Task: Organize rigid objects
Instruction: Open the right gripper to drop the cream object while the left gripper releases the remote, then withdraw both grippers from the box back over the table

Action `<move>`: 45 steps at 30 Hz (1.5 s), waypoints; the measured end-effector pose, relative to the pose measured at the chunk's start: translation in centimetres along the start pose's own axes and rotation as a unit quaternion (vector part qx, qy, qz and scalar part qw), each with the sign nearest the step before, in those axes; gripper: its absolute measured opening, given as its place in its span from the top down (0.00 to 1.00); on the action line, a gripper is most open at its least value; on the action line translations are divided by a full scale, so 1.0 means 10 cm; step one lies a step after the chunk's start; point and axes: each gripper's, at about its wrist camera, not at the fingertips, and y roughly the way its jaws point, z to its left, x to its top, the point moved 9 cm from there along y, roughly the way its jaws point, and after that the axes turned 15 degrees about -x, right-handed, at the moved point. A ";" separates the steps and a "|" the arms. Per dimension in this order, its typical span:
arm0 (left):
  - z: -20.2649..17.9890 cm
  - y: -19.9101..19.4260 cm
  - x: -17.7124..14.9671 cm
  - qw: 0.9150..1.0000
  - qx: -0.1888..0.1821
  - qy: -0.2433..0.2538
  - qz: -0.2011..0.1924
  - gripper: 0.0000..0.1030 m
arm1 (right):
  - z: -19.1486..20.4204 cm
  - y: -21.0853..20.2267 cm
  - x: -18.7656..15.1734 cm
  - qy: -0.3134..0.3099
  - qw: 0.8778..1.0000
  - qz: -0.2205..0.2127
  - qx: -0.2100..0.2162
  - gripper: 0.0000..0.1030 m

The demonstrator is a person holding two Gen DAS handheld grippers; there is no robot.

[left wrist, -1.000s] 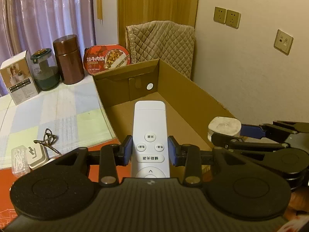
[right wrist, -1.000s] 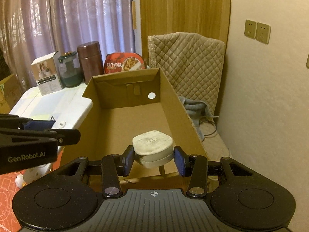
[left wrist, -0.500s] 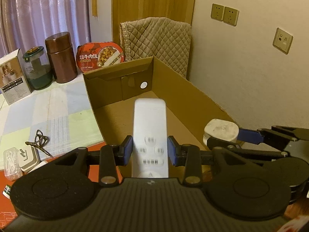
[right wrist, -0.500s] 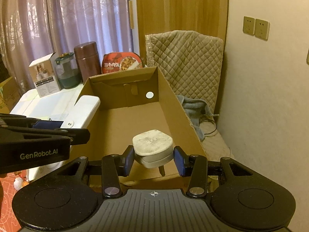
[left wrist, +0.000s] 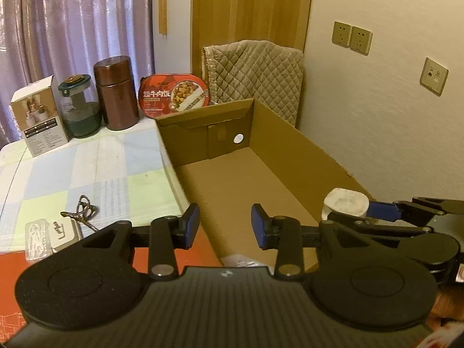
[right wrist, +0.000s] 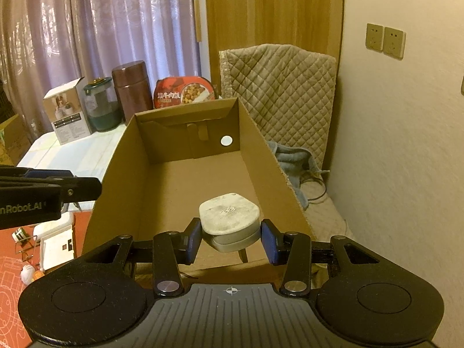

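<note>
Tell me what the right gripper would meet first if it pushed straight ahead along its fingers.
Probably the bare floor of the cardboard box: the right gripper, shut on the white plug adapter, points down into it. Depth is uncertain.

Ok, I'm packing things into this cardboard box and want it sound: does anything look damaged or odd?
The cardboard box has a ragged, torn top edge on its right wall, close to the right tongs gripping a white plug.

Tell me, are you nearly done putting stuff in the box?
Not nearly. Done: one white thing seems to lie at the cardboard box's near end, below the empty left tool. In hand: the right tool grips a white plug over the box. Left: probably the keys and small case on the table.
</note>
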 end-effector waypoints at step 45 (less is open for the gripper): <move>1.01 -2.05 -1.13 0.988 0.111 -0.096 -0.051 0.45 | 0.98 -1.51 -0.27 0.018 0.994 -0.056 0.092 0.41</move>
